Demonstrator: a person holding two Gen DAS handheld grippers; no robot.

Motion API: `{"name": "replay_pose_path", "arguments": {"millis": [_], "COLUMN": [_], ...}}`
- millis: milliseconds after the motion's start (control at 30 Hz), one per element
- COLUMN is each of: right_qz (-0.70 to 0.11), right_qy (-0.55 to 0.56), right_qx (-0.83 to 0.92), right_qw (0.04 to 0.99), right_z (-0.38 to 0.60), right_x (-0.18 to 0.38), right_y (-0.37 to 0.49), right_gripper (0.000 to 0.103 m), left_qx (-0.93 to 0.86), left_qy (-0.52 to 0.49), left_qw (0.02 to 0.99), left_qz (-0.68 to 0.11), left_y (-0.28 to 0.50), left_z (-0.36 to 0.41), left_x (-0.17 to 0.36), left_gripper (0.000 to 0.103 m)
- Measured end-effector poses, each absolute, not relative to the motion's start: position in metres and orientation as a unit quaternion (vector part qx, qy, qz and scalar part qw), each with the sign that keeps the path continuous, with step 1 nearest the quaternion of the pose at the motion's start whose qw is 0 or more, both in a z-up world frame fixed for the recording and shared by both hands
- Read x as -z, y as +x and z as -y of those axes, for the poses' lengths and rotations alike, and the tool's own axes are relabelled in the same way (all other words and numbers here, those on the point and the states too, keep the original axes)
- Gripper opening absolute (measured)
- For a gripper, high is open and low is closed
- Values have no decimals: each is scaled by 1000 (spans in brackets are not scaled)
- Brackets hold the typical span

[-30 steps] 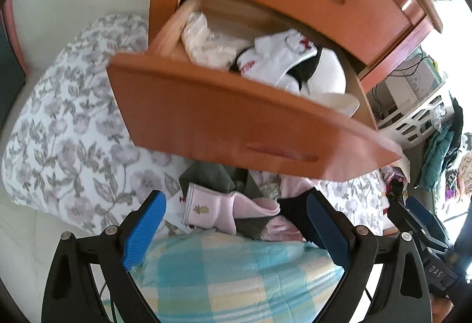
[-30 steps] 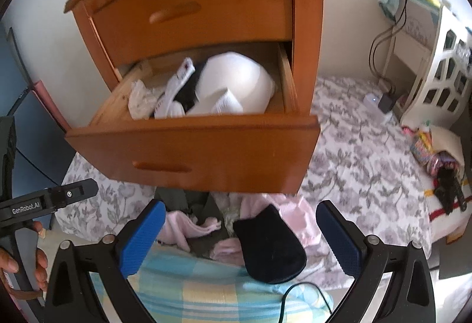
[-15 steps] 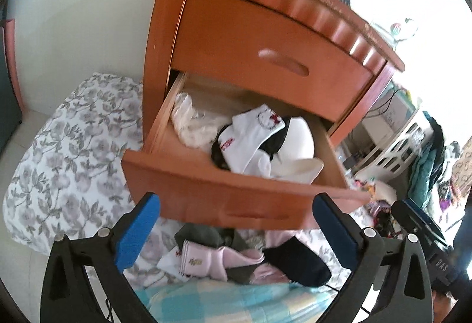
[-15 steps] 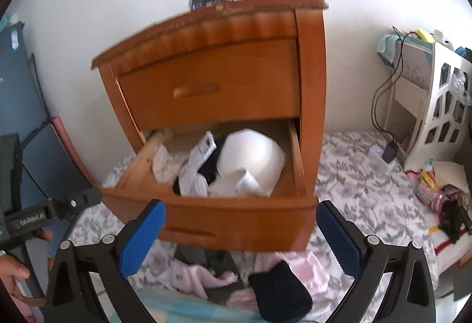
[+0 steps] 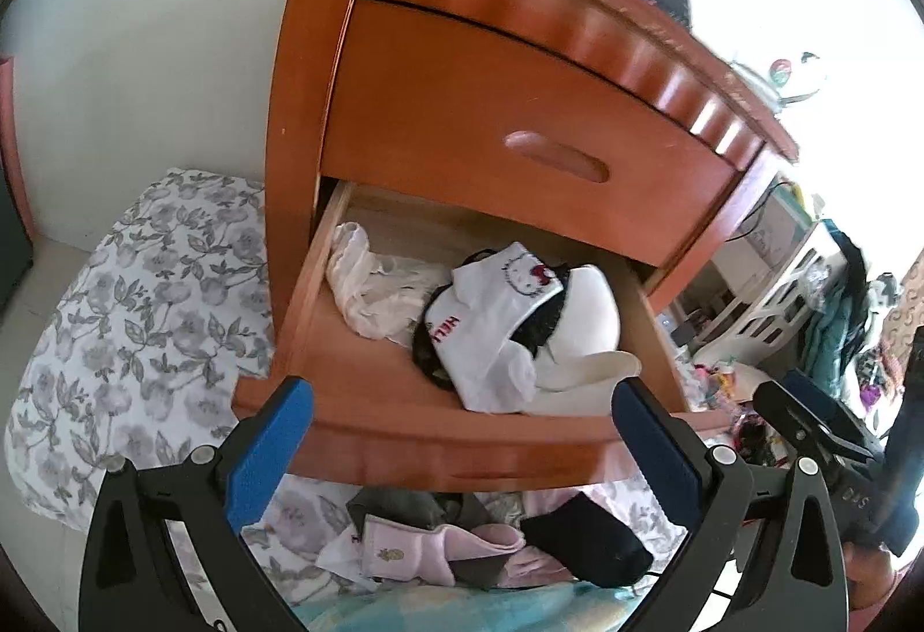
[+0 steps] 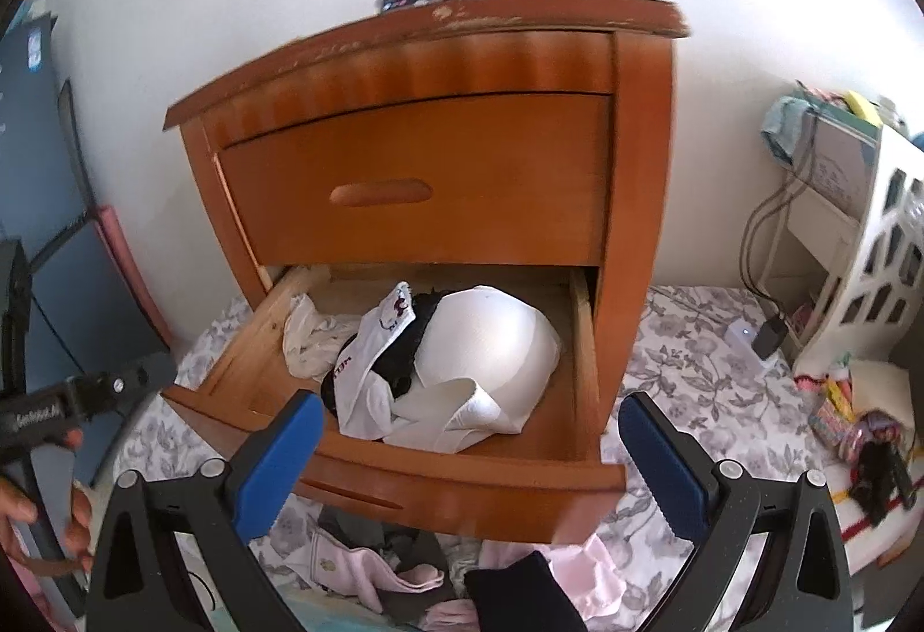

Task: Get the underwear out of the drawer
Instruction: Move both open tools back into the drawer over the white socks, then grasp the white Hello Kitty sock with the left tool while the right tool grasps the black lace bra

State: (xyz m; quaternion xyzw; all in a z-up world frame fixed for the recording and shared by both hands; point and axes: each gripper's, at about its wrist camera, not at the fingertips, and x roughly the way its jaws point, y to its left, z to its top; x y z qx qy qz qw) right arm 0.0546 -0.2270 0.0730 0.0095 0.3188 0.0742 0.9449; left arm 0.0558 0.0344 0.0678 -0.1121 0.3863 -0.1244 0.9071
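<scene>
My left gripper (image 5: 462,450): jaws spread wide, nothing between them
My right gripper (image 6: 470,464): jaws wide, empty
Underwear (image 5: 572,320): piled in the open drawer (image 5: 369,389), in front of both grippers

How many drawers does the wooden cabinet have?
2: the closed upper wooden drawer with a carved handle, and the open lower wooden drawer below it, holding clothes. None appear hidden.

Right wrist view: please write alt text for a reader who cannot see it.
An open right gripper with blue pads, holding nothing, faces a wooden nightstand whose lower drawer is pulled out, with white and black garments heaped inside. More clothes lie on the floral sheet below.
</scene>
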Motion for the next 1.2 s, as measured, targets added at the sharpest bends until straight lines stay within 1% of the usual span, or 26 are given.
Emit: {"name": "replay_pose_path", "arguments": {"millis": [167,300,633,967,1200], "right_qz": [-333,-352,-421,-458,-464], "right_qy": [-1,2,21,38,36], "right_qx": [-96,-110,-133,-141,-128], "right_qw": [938,930,897,877,876], "right_z": [220,216,212,208,213], "right_x": [-71,-68,-44,-24,-21], "right_y": [75,94,145,184,206], "right_gripper": [103,103,103,103,103], "left_qx": [125,129,127,149,164], "left_qy": [-109,-115,-86,-31,24], "left_qw": [898,882,859,841,832], "left_qz": [-407,-439,-488,-519,-530], "left_y": [80,100,141,181,202], "left_z": [-34,-32,-15,20,52], "left_x": [-65,-56,-37,-19,-6], "left_gripper": [103,103,103,103,103]}}
